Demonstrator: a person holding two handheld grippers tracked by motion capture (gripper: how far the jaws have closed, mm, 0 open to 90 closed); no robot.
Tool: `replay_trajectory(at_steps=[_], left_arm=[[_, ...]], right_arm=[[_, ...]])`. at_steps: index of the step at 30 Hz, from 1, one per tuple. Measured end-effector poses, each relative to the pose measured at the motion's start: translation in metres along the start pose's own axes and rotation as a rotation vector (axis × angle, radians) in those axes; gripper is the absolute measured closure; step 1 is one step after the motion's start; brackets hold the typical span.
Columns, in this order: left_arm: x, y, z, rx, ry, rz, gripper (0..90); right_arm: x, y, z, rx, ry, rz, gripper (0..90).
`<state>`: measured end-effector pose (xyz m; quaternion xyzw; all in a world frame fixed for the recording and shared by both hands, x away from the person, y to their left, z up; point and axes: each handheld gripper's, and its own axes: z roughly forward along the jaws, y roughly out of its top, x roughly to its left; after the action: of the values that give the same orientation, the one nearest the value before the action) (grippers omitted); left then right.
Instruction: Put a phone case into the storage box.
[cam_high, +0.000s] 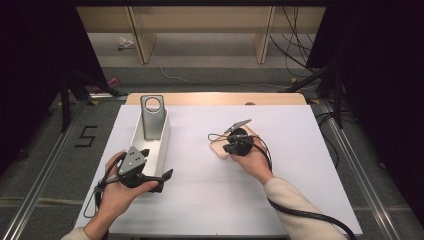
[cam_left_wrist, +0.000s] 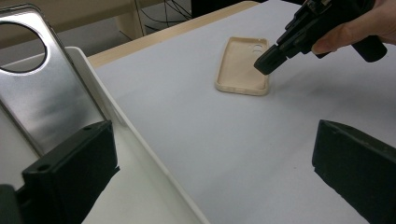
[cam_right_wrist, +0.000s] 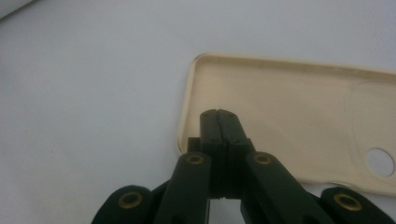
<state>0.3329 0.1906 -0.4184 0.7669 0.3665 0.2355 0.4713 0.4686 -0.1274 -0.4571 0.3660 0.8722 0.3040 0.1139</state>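
Lying flat on the white table cover, open side up, the beige phone case sits to the right of the white tray and well apart from it. Over that case hangs the right gripper, its two black jaws pressed together with nothing between them; in the right gripper view their joined tips stand above the case's inner floor, near one short end wall, and whether they touch it cannot be told. The case's round camera cut-out lies toward its far end from the tips.

At the tray's near end, the left gripper is held with its jaws spread as wide as they go and nothing in them. In the left gripper view one jaw stands over the tray's inside and the other over the bare cover outside it, so the tray's long right wall runs between them. Inside the tray, a silver phone case with a large round hole leans against the far end.
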Motion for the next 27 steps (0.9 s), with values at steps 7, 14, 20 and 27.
replay_trajectory(at_steps=[7, 14, 20, 27], left_arm=[[-0.001, -0.001, 0.001, 0.008, -0.003, 0.002, 0.0], [0.0, 0.0, 0.001, 0.008, -0.004, 0.001, 0.4], [-0.001, 0.0, 0.001, 0.008, -0.007, 0.004, 0.7], [-0.001, -0.001, 0.001, 0.009, -0.008, 0.005, 1.3]], right_arm=[[0.001, 0.0, 0.006, 0.031, -0.011, -0.006, 90.0], [0.002, -0.002, 0.01, 0.067, -0.005, -0.004, 90.0], [0.001, -0.002, 0.01, 0.08, -0.004, 0.0, 90.0], [-0.001, -0.002, 0.007, 0.125, 0.004, 0.002, 90.0]])
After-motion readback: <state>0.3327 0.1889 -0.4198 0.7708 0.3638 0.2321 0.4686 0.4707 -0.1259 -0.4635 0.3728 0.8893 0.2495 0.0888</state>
